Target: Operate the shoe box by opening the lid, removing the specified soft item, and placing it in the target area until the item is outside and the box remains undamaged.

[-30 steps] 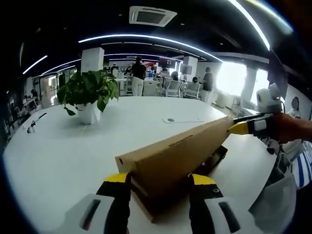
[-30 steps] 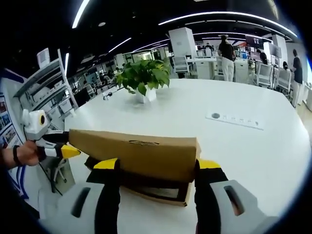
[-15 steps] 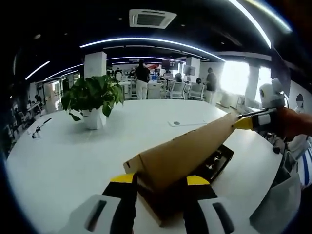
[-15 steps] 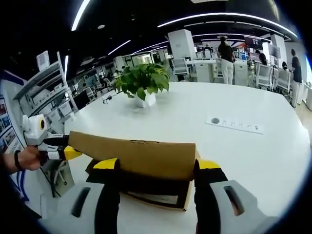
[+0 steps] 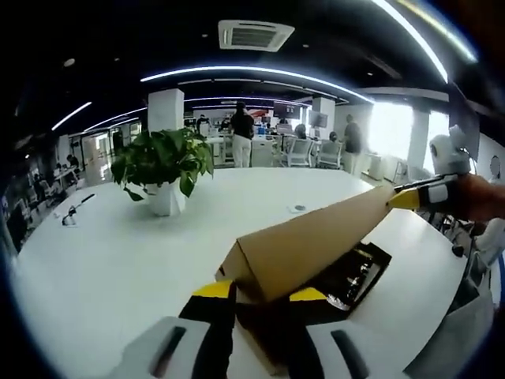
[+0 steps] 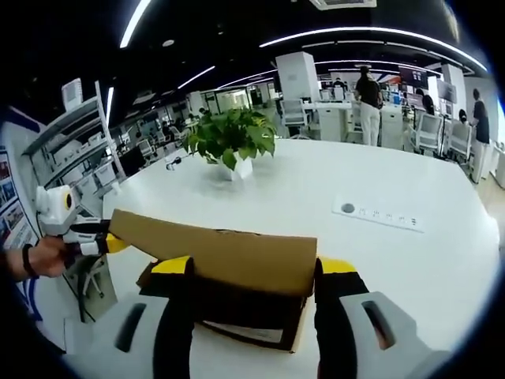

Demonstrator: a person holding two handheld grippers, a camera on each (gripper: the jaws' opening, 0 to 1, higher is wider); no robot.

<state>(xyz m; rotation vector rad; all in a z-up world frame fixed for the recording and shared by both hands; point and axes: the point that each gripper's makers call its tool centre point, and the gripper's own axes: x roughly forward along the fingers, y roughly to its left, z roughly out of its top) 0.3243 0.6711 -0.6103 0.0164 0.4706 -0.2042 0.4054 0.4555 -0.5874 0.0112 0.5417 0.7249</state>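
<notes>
Both grippers, left gripper (image 5: 263, 294) and right gripper (image 6: 246, 266), pinch the raised brown cardboard lid (image 6: 217, 254) of the shoe box (image 5: 347, 276)

The right gripper (image 6: 251, 272) flanks the raised cardboard lid (image 6: 217, 254). At nine o'clock the left gripper (image 6: 106, 243) seemingly pinches the lid's corner. A potted plant (image 6: 230, 142) stands at twelve.

Brown matt cardboard shoe-box lid (image 6: 229, 257) between the jaws; smooth glossy white tabletop (image 6: 316, 185) beyond them.
</notes>
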